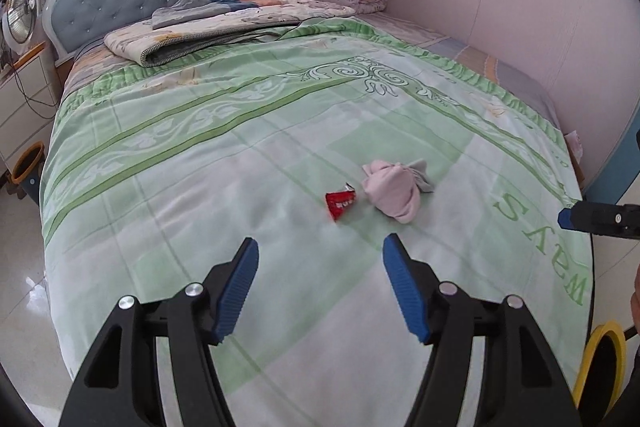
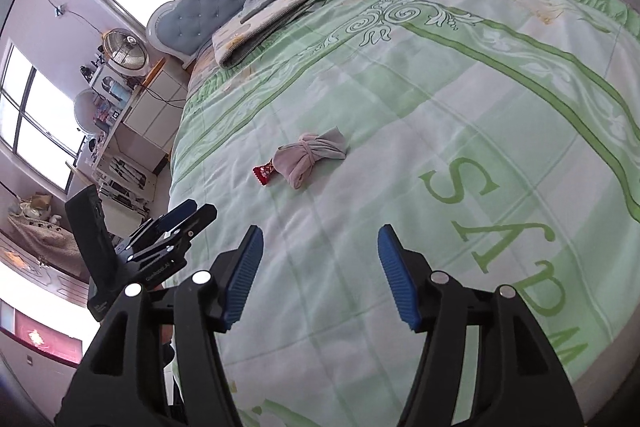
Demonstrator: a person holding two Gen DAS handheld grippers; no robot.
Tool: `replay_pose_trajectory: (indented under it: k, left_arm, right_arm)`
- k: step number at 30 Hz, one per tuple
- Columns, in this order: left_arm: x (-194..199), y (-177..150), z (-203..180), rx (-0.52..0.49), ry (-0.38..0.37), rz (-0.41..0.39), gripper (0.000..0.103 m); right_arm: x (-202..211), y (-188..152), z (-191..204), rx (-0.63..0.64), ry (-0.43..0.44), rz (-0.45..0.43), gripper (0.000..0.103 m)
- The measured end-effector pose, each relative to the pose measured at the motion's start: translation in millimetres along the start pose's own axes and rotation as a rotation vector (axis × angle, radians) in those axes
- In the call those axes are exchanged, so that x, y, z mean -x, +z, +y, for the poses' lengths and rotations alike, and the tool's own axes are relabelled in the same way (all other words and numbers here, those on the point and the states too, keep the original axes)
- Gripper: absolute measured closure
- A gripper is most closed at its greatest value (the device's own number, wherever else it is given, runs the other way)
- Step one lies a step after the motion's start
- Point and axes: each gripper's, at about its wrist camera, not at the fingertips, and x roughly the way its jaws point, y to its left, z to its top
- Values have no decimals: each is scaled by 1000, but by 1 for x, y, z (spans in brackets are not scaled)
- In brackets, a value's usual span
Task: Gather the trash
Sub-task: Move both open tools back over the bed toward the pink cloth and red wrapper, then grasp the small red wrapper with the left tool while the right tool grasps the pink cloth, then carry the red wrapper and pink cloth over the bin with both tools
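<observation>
Both the left gripper (image 1: 320, 251) and the right gripper (image 2: 320, 237) were spread apart and empty above the green bedspread (image 1: 200, 187), where a red wrapper (image 1: 340, 203) lay just beside a pink cloth bundle (image 1: 394, 193).

Red wrapper (image 1: 340, 203), crumpled, torn foil edge up, white print, lies flat on the green bedspread (image 1: 200, 187) mid-bed, just beside a pink knotted cloth bundle (image 1: 394, 189), gap too small to tell if touching.
</observation>
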Motion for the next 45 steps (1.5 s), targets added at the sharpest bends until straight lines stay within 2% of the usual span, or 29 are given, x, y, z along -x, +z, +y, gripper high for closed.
replay_pose_trajectory:
  k: [3,6,9,14,17,21,26,29,32,34,36,39,42,45]
  left_arm:
    - [-19,10,6,-39,6,15,42]
    - [-35,21,11,-66,-24,30,42]
    - [-47,30,9,-144,-52,44,42]
    - [-61,41,4,-257,-64,59,42]
    - [-65,46,2,-282,-96,60,42]
    - [-72,44,0,-313,-115,70,42]
    - [-82,37,-5,-333,-138,87,42]
    - [-89,30,-11,-354,-153,106,53]
    - [-91,27,-14,-362,-167,109,64]
    - [-91,28,-14,-355,-182,109,75]
    - [-92,29,-12,-342,-195,113,81]
    - [-93,28,-13,-342,-202,112,88]
    - [-93,27,-14,-347,-198,103,90]
    - [-91,28,-12,-336,-201,97,90]
  right_arm:
    - [-25,21,-1,-68,30,55,45]
    - [-51,41,1,-120,67,105,42]
    - [-76,60,6,-171,90,167,37]
    - [-113,89,11,-212,38,256,36]
    - [-126,101,15,-206,-9,282,36]
    - [-142,103,16,-203,-38,315,36]
    - [-154,102,12,-209,-55,314,37]
    - [-162,98,10,-204,-72,327,43]
    - [-165,98,8,-206,-76,319,46]
    - [-167,99,9,-199,-78,314,47]
    - [-167,97,9,-193,-78,313,47]
    - [-167,96,8,-194,-71,307,49]
    - [-169,96,7,-204,-50,296,58]
    - [-169,95,5,-214,-21,303,62]
